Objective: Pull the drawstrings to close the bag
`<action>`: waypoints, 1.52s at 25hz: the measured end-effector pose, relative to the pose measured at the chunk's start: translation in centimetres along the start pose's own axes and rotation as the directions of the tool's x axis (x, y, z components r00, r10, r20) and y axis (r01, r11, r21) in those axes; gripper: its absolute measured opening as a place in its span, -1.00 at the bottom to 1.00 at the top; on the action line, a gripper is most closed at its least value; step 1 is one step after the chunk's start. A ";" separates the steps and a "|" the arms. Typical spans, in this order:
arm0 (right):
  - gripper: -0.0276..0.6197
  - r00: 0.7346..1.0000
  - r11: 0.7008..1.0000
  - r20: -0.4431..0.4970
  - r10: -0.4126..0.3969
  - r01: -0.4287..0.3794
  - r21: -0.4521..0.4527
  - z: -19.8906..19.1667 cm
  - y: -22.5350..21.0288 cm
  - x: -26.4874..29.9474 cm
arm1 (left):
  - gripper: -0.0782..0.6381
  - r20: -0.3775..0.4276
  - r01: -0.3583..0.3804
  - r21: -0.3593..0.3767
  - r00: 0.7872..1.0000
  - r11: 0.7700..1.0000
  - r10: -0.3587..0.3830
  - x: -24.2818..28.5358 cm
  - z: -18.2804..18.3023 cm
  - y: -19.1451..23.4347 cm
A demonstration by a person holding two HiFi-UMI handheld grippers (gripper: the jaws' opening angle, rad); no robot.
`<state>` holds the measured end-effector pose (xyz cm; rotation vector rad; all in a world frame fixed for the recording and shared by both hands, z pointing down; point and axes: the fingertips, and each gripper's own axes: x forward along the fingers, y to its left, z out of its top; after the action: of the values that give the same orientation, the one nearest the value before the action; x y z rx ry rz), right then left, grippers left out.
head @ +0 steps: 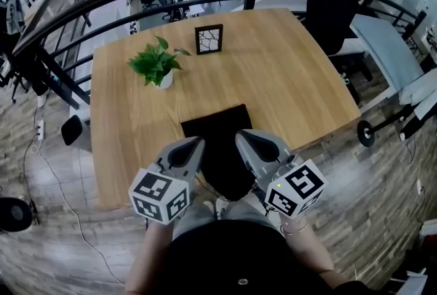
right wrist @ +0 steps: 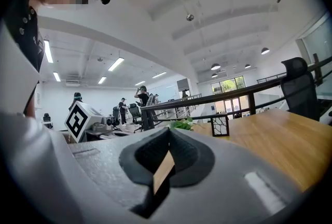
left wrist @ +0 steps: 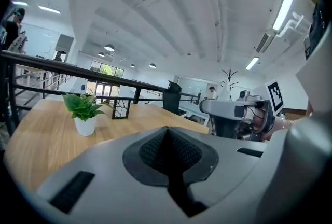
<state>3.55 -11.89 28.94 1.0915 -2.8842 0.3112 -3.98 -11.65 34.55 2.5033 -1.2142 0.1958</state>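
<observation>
Black bag [head: 217, 124] between left gripper [head: 196, 145] and right gripper [head: 241, 138], fingers [left wrist: 155, 150] pressed together

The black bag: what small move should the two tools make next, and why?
Probably open both and lower them to the black bag. The left tool and right tool are shut on nothing above it; no drawstring shows.
</observation>
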 end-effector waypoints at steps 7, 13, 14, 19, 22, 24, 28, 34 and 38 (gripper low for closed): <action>-0.92 1.000 1.000 -0.003 0.022 -0.022 0.008 -0.5 0.8 0.5 | -0.74 0.011 -0.012 -0.053 1.000 0.999 0.012 -0.4 -0.3 0.4; -0.92 1.000 1.000 -0.003 -0.011 0.011 0.007 -0.9 0.2 0.3 | -0.74 -0.001 -0.007 -0.056 1.000 0.998 0.007 -0.5 -0.6 0.8; -0.92 1.000 1.000 -0.006 -0.014 0.014 0.004 -0.9 0.2 0.3 | -0.74 -0.006 -0.006 -0.055 1.000 0.998 0.006 -0.5 -0.7 0.7; -0.92 1.000 1.000 -0.021 -0.019 0.019 -0.002 -1.2 0.3 0.3 | -0.74 -0.022 -0.004 -0.044 1.000 0.999 0.003 -0.4 -1.2 0.5; -0.92 0.999 1.000 -0.031 -0.030 0.030 -0.002 -1.4 0.2 0.3 | -0.74 -0.033 -0.012 -0.032 0.999 0.999 0.011 -0.3 -1.4 0.5; -0.92 0.998 0.999 -0.046 -0.051 0.051 0.005 -1.7 -0.3 0.3 | -0.74 -0.035 -0.028 -0.026 0.999 0.999 0.027 -0.4 -1.4 0.7; -0.92 0.994 0.996 -0.066 -0.092 0.093 0.011 -2.3 -1.1 0.0 | -0.74 -0.043 -0.059 -0.024 0.997 0.998 0.058 -0.5 -1.7 1.2; -0.92 0.990 0.994 -0.091 -0.109 0.110 0.007 -3.0 -1.8 -0.4 | -0.74 -0.071 -0.081 -0.036 0.994 0.996 0.078 -0.6 -2.5 1.8; -0.92 0.988 0.993 -0.097 -0.120 0.121 0.007 -3.2 -2.2 -0.7 | -0.74 -0.079 -0.082 -0.039 0.994 0.996 0.078 -0.5 -2.7 1.9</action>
<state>5.43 -12.45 32.39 1.2110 -2.7221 0.3665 -5.68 -11.33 37.40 2.3903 -1.2750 0.2812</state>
